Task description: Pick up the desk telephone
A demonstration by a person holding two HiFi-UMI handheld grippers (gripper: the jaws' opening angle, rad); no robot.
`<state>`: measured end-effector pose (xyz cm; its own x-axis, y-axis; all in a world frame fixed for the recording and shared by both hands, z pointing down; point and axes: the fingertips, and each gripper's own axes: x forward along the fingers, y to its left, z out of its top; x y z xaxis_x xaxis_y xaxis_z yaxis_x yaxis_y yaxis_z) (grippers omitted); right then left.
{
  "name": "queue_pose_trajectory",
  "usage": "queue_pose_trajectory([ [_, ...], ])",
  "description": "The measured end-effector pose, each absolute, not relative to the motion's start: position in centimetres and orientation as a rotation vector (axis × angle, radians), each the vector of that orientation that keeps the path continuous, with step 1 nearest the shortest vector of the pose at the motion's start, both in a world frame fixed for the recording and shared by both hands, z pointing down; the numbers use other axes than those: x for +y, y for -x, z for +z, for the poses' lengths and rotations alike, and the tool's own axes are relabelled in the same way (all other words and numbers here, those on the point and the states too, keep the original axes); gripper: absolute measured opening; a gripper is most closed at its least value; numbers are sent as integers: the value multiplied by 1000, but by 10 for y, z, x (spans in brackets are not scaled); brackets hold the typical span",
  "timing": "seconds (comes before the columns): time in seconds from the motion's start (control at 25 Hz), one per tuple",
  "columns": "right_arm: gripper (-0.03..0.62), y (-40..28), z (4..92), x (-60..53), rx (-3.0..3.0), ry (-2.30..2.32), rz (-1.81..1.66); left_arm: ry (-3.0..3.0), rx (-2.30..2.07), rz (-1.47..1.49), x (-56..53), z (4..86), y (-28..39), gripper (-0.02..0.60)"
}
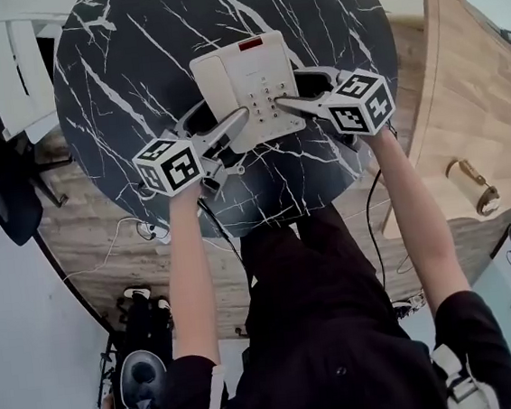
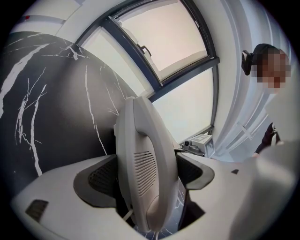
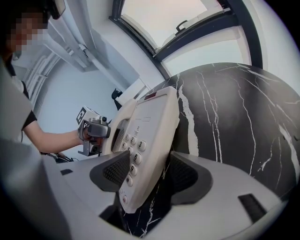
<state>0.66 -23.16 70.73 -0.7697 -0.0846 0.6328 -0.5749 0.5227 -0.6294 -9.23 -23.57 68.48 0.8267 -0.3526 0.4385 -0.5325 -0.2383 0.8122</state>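
The cream plastic desk telephone (image 1: 245,87) lies top middle on the round black marble table (image 1: 123,68). The left gripper (image 1: 239,117) jaws pinch its handset side and the right gripper (image 1: 283,103) jaws pinch its button side (both snug). Lift both together, slow and level.

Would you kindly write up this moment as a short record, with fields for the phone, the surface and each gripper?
Object: beige desk telephone, handset resting in its cradle
Surface: round black table with white veining
Left gripper: jaws closed on the phone's handset side
Right gripper: jaws closed on the phone's keypad side
Lifted off the surface: cannot tell
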Motion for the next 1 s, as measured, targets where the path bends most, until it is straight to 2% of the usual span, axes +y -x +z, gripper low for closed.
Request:
queue_pose_trajectory([
  [1.0,247,-10,690,-215,-2201,-546,1389,-1824,-701,176,-225,665,91,390],
])
